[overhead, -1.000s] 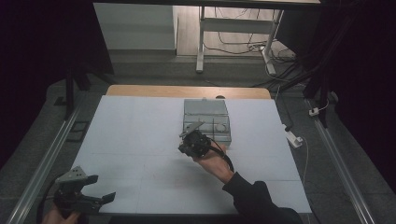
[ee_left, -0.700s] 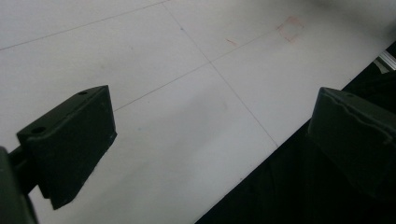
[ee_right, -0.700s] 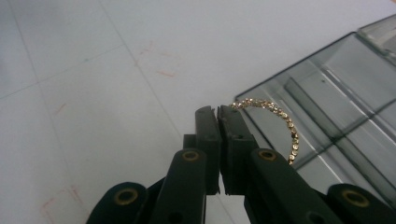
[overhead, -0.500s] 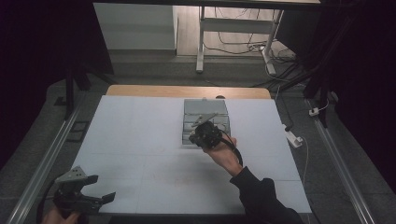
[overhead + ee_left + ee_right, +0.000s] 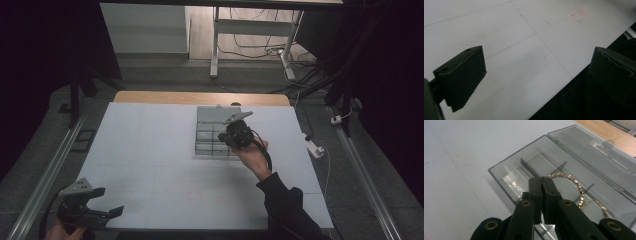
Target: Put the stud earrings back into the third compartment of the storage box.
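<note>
Bracelet (image 5: 576,185): pinched in my right gripper (image 5: 541,180), dangling above the open box (image 5: 529,157) for dropping in.
Left gripper (image 5: 536,72): jaws apart, idle near-left.

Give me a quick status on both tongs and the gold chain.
Right tongs shut on gold chain, above open clear box. Left tongs open, empty, at table edge. Nothing in the way.
</note>
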`<control>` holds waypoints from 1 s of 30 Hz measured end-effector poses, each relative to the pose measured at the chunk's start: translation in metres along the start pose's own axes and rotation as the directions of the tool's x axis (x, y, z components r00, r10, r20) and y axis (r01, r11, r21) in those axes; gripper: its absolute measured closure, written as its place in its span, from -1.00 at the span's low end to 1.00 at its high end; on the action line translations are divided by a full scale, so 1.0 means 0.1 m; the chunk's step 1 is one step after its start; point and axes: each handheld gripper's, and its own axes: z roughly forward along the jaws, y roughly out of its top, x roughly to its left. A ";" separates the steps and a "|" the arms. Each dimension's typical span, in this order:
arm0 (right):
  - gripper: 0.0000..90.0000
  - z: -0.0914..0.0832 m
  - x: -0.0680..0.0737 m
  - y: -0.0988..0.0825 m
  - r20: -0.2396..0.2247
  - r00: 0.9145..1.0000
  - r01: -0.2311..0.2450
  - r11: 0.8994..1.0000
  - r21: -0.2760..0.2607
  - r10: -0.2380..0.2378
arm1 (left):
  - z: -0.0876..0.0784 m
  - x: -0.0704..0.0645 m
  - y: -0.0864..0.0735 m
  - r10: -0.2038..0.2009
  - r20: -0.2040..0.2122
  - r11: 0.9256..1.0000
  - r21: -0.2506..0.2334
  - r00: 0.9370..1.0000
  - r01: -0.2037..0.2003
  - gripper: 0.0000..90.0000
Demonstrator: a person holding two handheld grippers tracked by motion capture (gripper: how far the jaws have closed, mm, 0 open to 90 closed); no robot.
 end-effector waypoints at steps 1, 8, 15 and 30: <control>0.95 -0.01 -0.03 0.00 0.003 1.000 -0.005 1.000 -0.007 0.005 | 0.00 0.00 0.00 0.000 0.000 1.000 0.000 1.000 0.000 -0.98; 0.95 -0.04 -0.21 -0.02 0.038 0.999 -0.035 0.999 -0.021 0.036 | 0.00 0.00 0.00 0.000 0.001 1.000 0.000 1.000 0.000 -0.98; 0.95 0.00 -0.34 -0.05 0.063 0.997 -0.049 0.999 -0.022 0.051 | 0.00 0.00 0.00 -0.001 0.001 1.000 0.000 1.000 0.001 -0.98; 0.95 0.17 -0.50 -0.14 0.117 0.991 -0.066 0.998 -0.013 0.067 | 0.00 0.00 0.00 0.000 0.001 1.000 0.000 1.000 0.000 -0.98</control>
